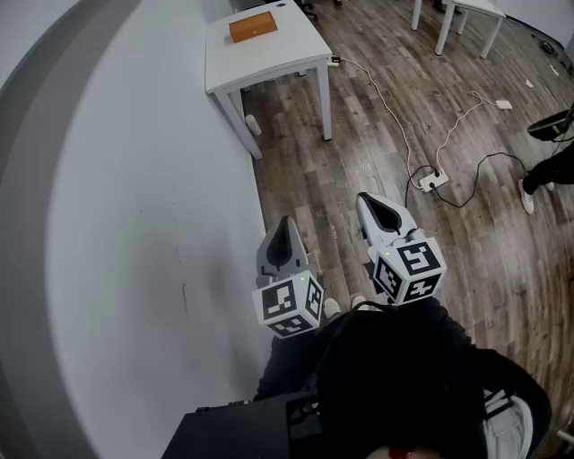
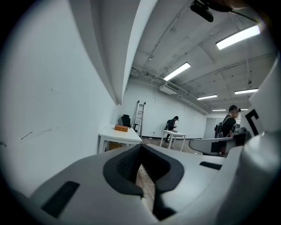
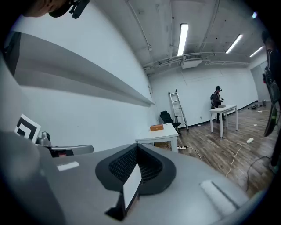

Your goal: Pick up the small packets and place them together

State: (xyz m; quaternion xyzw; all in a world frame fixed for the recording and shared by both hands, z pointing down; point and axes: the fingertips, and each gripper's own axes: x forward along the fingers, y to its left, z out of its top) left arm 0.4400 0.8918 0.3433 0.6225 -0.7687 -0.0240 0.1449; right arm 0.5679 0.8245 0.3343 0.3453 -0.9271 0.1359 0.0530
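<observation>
Beside the white wall, I stand over the wooden floor with both tools held out in front of me at about the same height, tilted slightly downward. My left gripper has its jaws brought together at the tips with nothing between them; only a sliver of floor shows through the gap behind the pads. My right gripper is closed the same way and is just as empty. The two are near each other but apart, the left one closer to the wall. I cannot make out any small packets; the only likely item is an orange box lying on the white table against the wall, well ahead of both grippers. A power strip with its cables lies on the floor to the right.
</observation>
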